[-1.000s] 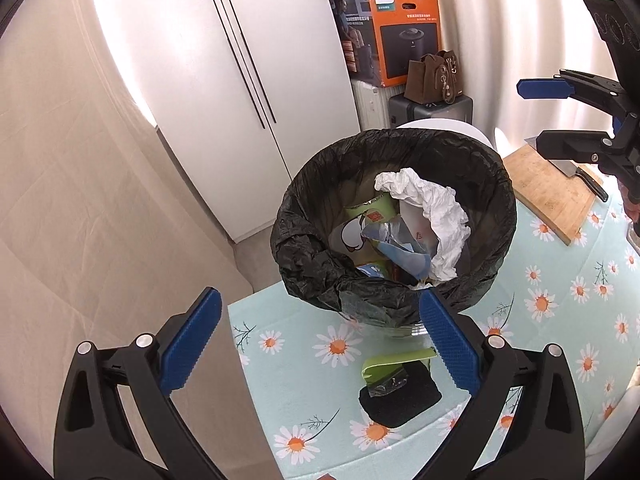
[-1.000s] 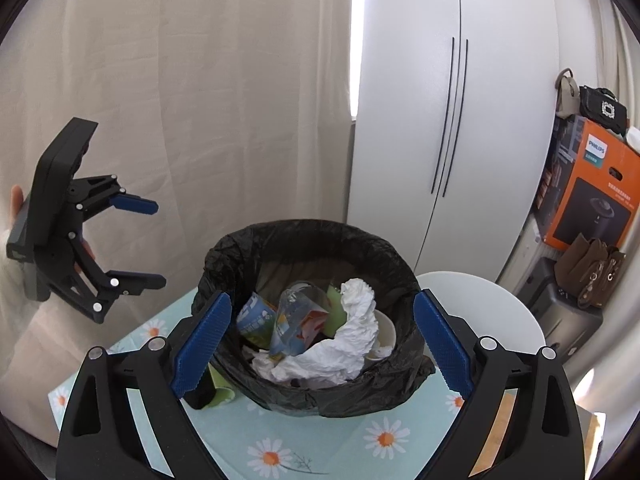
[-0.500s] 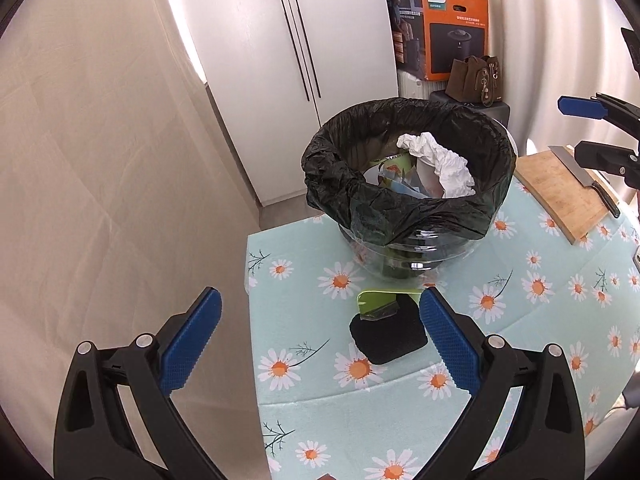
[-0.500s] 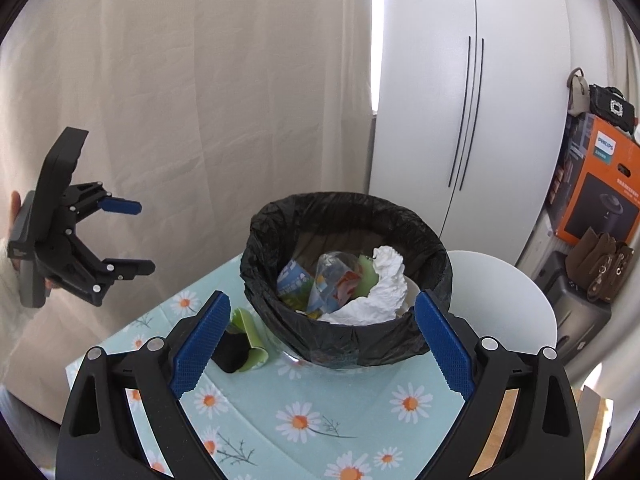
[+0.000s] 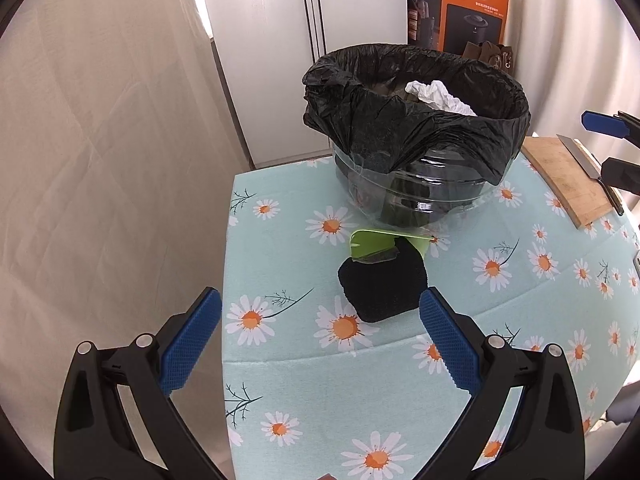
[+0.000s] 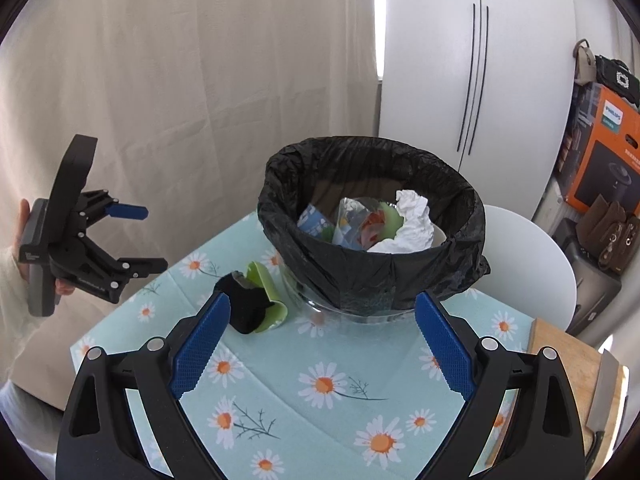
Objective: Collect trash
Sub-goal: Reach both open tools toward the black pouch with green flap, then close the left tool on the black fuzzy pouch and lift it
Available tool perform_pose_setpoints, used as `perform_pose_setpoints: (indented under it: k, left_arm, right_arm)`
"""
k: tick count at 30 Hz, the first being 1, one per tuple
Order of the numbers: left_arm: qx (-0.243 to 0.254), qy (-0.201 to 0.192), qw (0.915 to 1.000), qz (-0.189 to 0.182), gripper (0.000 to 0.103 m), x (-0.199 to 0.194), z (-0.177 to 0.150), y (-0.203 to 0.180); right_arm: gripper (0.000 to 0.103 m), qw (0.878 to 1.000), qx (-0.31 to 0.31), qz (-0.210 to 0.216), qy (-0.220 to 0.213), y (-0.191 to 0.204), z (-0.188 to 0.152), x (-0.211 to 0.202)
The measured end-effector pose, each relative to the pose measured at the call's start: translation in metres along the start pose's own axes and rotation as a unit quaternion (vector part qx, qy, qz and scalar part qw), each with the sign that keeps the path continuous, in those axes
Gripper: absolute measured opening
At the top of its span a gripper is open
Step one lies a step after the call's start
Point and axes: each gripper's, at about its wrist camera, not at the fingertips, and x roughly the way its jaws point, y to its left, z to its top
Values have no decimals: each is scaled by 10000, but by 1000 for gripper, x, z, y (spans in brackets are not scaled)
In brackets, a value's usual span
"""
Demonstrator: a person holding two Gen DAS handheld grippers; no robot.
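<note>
Trash left on the table: a black cloth wad (image 5: 382, 286) with a bent green strip (image 5: 376, 242) touching its far edge, both on the daisy tablecloth (image 5: 288, 392) just in front of the bin (image 5: 416, 120). In the right wrist view the same black wad (image 6: 246, 308) and green strip (image 6: 266, 284) lie left of the bin's base. Bin is a clear tub lined with a black bag (image 6: 372, 276), upright, holding crumpled white paper (image 6: 412, 224), a clear plastic cup (image 6: 352, 220) and blue printed packaging (image 6: 314, 220).

Left gripper (image 5: 320, 344) hangs above the near table edge, jaws wide apart, nothing between them, wad just beyond the fingertips. Right gripper (image 6: 322, 350) also spread wide and empty, aimed at the bin. Each gripper shows in the other's view, held by a hand (image 6: 22, 220).

Wooden cutting board (image 5: 566, 178) with a cleaver (image 5: 588, 164) sits right of the bin. Behind: white cabinet (image 6: 472, 80), orange box (image 5: 474, 12), beige curtain (image 6: 200, 80), white chair (image 6: 528, 260).
</note>
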Motion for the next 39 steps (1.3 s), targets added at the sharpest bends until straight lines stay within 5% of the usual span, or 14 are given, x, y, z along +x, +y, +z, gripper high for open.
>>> perform_pose_setpoints:
  k: [21, 23, 24, 28, 39]
  left_arm:
    - [128, 614, 9952, -751, 97, 114, -6, -46]
    - [138, 716, 9937, -856, 95, 123, -6, -48]
    - [163, 736, 9935, -859, 85, 126, -7, -49]
    - [154, 656, 9927, -999, 73, 124, -8, -46]
    - [380, 594, 9938, -855, 73, 81, -21, -25]
  right_arm:
    - [89, 9945, 460, -343, 872, -14, -48, 41]
    - [89, 9938, 484, -373, 929, -14, -51, 43]
    - [89, 9935, 496, -387, 952, -14, -52, 43]
    - [89, 9923, 508, -421, 1047, -12, -58, 47]
    - [89, 9931, 424, -135, 1083, 10, -58, 56]
